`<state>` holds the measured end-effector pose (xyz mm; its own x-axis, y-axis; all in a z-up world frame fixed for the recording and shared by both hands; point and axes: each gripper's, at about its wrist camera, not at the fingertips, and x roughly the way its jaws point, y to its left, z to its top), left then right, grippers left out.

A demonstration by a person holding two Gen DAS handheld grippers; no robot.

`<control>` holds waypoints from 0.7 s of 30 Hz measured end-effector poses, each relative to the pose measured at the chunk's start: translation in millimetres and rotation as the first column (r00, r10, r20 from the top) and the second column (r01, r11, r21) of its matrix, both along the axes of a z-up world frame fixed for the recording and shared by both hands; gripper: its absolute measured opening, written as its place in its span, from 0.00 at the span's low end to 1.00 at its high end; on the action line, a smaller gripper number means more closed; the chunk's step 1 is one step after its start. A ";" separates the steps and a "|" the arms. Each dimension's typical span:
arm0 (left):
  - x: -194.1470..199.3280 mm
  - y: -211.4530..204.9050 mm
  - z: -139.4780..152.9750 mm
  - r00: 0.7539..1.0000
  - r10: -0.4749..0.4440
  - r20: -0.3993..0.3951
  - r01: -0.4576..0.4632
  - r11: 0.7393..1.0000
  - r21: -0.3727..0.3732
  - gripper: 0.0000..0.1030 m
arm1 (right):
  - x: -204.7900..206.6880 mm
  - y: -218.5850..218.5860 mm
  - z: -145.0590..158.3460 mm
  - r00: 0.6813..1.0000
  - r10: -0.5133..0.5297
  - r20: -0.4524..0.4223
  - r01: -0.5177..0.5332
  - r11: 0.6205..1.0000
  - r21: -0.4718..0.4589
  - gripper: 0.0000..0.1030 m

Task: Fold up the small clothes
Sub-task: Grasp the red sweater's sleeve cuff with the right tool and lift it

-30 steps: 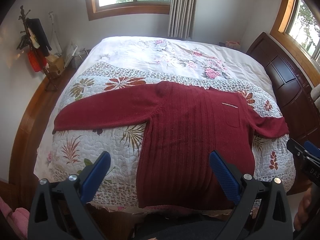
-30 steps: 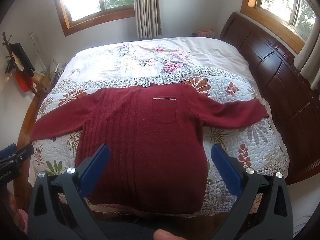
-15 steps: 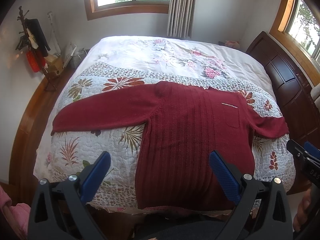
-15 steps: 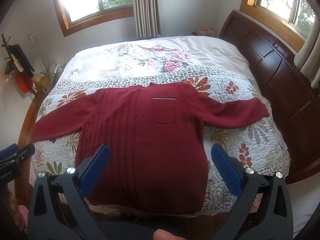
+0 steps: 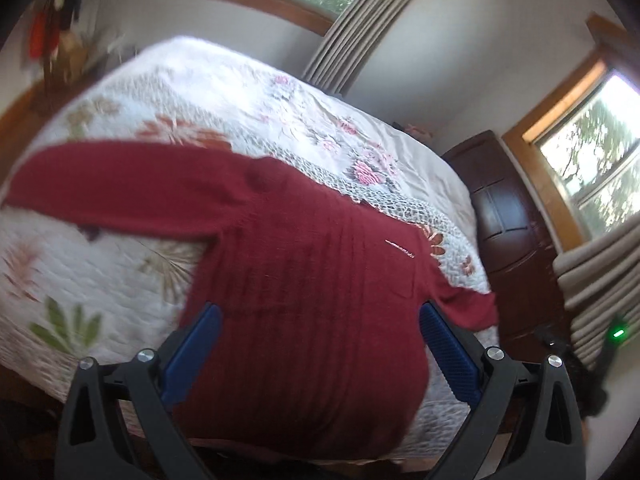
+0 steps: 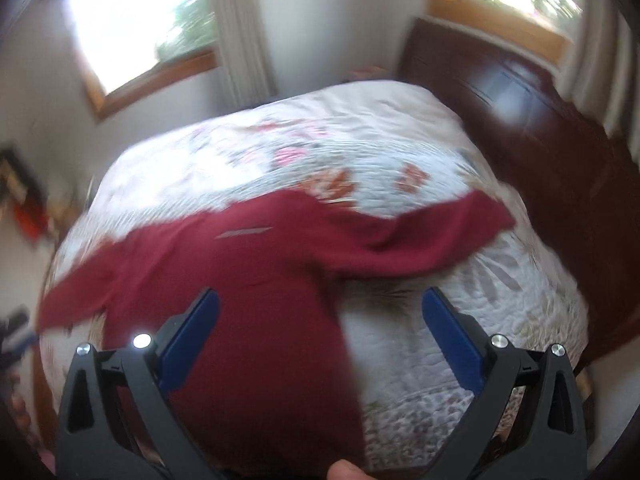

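A dark red ribbed knit sweater (image 5: 304, 280) lies flat, sleeves spread, on the floral quilted bed (image 5: 100, 272). Both the left hand-held gripper (image 5: 320, 348) and right hand-held gripper (image 6: 320, 340) hover wide and empty. The sweater looks soft, limp and stretchy; pinching a cuff or hem corner seems best.

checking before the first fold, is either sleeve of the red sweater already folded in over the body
No: in the right wrist view the red sweater lies flat on the floral quilt with both sleeves spread outward.

A home bedroom.
A quilted floral bedspread (image 5: 120, 272) is covering the bed beside a dark wooden headboard (image 5: 508, 216), curtains (image 5: 352, 28) hanging by wood-framed windows (image 6: 136, 36).
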<state>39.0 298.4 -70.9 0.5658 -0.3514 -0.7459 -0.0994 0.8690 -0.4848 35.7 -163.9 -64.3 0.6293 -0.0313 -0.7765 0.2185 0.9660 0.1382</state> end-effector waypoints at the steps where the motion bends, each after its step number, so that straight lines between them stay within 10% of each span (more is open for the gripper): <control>1: 4.6 -0.6 -5.0 1.000 0.002 -0.002 -0.003 1.000 -0.022 0.96 | 5.0 -32.5 -10.2 0.999 -0.051 0.000 0.051 0.997 0.050 0.97; 5: 13.9 -12.6 -12.4 1.000 0.005 0.005 -0.005 1.000 -0.022 0.96 | 20.6 -164.6 -61.8 0.963 -0.265 -0.052 0.265 0.891 0.369 0.67; 11: 15.7 -31.2 -5.7 1.000 0.002 -0.018 -0.003 1.000 -0.027 0.96 | 39.3 -331.4 -168.0 0.872 -0.472 -0.132 0.362 0.439 0.822 0.57; 13: 15.7 -36.7 -6.2 0.998 0.029 -0.057 -0.030 0.999 -0.026 0.96 | 48.6 -359.1 -191.1 0.844 -0.517 -0.144 0.362 0.349 0.865 0.57; 21: 7.1 -53.8 -1.4 0.987 0.106 -0.123 -0.106 0.994 0.008 0.96 | 81.8 -404.4 -249.6 0.798 -0.541 -0.267 0.483 0.307 0.820 0.54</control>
